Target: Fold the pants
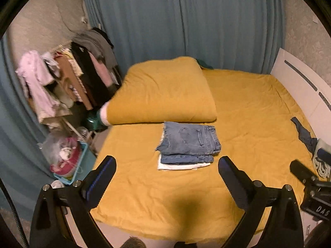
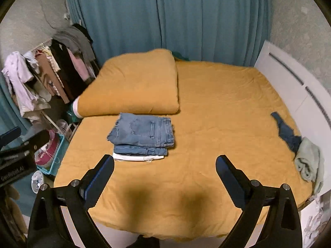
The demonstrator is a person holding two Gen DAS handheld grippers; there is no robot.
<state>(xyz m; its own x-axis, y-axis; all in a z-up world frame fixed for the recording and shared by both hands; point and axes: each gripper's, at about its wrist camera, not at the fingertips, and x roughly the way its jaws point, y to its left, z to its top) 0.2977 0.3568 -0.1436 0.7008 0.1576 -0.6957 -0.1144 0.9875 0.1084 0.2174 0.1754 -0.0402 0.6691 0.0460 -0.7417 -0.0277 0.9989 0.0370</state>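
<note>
Evidently both the left gripper (image 1: 167, 167) and the right gripper (image 2: 164, 166) hover with jaws wide and empty above the bed (image 2: 217, 107); the folded pants (image 2: 142, 133) sit stacked near its left edge, just below the pillow (image 2: 132, 84); a careless reach could topple that stack, or snag the loose sheet under it.

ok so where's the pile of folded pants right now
The folded pants pile sits on the yellow bed, left of centre in both wrist views, just in front of the folded yellow duvet and beyond both open grippers.
</note>
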